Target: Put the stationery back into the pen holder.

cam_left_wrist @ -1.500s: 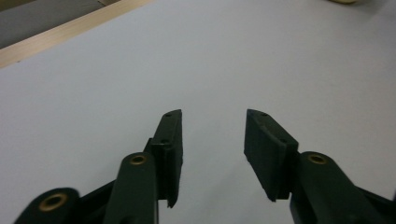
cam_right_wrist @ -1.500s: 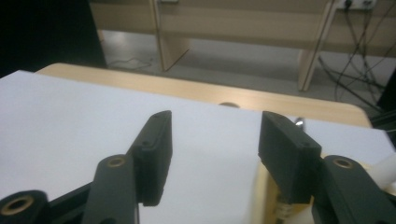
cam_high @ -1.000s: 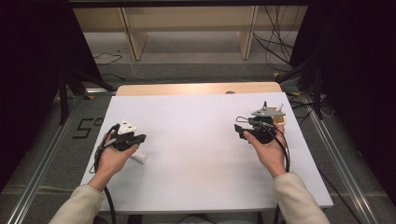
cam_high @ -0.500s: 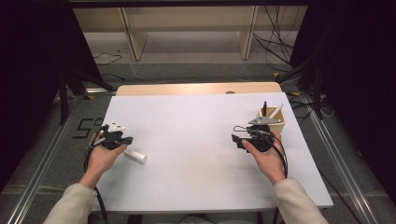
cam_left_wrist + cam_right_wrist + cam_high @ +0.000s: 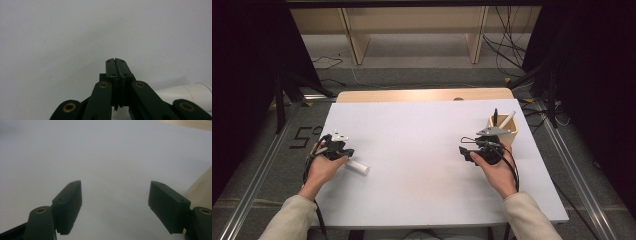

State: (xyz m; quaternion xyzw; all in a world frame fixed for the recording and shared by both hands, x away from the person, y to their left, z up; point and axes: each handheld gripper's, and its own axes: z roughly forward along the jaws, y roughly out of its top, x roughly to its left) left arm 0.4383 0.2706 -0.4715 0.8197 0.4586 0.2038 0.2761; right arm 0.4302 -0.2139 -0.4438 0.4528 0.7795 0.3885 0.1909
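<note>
1. Marker (image 5: 356, 166), the white cylinder, was the thing in play: it lay on the white table (image 5: 412, 150) just beside your left gripper (image 5: 335, 148), toward the table's middle, touching nothing. A second before, your left hand (image 5: 319, 167) sat farther in, covering it; you pulled left and back, and the cylinder was uncovered, so I judged it released.
2. Wooden holder (image 5: 507, 129) at the far right edge kept two pens upright; your right gripper (image 5: 482, 147) was just in front of it, having drifted slightly nearer you.
3. Your left gripper's jaws were pressed together on nothing, the cylinder's end (image 5: 185, 92) beside them.
4. Your right gripper's (image 5: 115, 205) jaws stood wide apart, holding nothing.
</note>
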